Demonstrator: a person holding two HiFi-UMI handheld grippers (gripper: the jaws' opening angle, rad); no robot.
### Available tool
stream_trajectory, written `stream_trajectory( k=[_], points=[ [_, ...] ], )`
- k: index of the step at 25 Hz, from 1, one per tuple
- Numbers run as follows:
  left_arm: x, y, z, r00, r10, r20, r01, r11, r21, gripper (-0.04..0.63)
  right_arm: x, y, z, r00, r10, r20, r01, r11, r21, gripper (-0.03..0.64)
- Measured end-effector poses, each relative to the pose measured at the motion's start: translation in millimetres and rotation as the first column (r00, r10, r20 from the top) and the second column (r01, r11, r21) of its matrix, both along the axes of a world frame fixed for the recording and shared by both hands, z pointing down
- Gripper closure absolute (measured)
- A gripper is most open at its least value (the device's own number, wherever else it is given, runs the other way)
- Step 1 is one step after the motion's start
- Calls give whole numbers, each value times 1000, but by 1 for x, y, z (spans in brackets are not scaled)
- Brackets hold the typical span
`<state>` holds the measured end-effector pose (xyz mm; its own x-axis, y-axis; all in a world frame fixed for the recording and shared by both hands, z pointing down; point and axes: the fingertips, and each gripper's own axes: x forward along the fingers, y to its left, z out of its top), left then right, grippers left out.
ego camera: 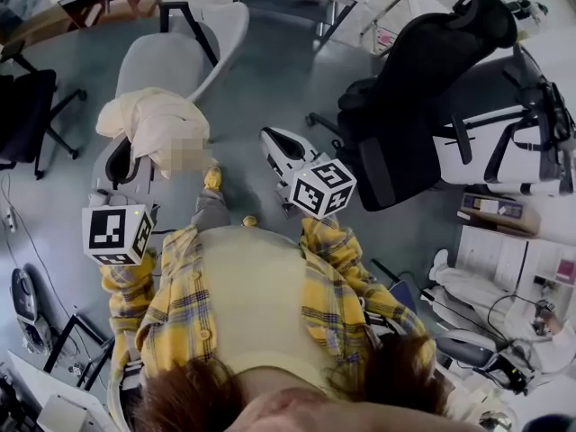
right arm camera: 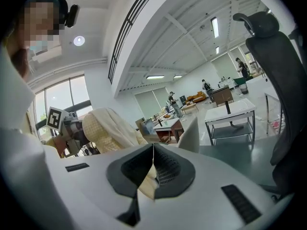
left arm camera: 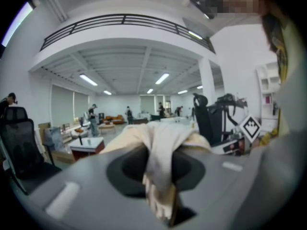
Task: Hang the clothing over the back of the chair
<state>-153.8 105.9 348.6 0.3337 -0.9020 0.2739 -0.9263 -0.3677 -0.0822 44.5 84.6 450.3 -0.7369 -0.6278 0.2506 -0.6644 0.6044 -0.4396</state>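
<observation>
clothing [ego camera: 153, 122], a cream bundle, is pinched in the left gripper [left arm camera: 160, 181]. its jaws are closed on a fold, and the rest is bunched up just ahead of them, off the floor. the right gripper [right arm camera: 152, 169] is alongside with its jaws pressed together. from there the garment shows off to one side in the other gripper, not between these jaws. beyond the bundle stands the grey chair [ego camera: 169, 61]. i cannot tell whether its seat is under the cloth or just behind it. its pale back [ego camera: 229, 21] is farther off and bare. so the pick-up looks done. carrying the garment over the seat, spreading it and draping it over the back are left.
</observation>
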Motion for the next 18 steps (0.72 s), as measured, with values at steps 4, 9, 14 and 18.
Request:
stream_trajectory(
  k=[4,9,14,18],
  points=[
    [-14,-28,-8,1000,2,11,-2,1000,11,514,-12,-26,-5,1000,7,-2,-7,1000,3,601],
    [-31,-61,-17,999,27,20,-28,999,21,514,-35,-54,-12,1000,9,2,-9,1000,7,601],
    [-47,-93,-17,999,51,16,-51,998,29,514,-55,-77,-12,1000,14,-9,-14,1000,5,601],
    [-61,-118,-22,997,73,12,-74,996,45,514,-68,-95,-14,999,33,-15,-32,999,14,601]
  ],
)
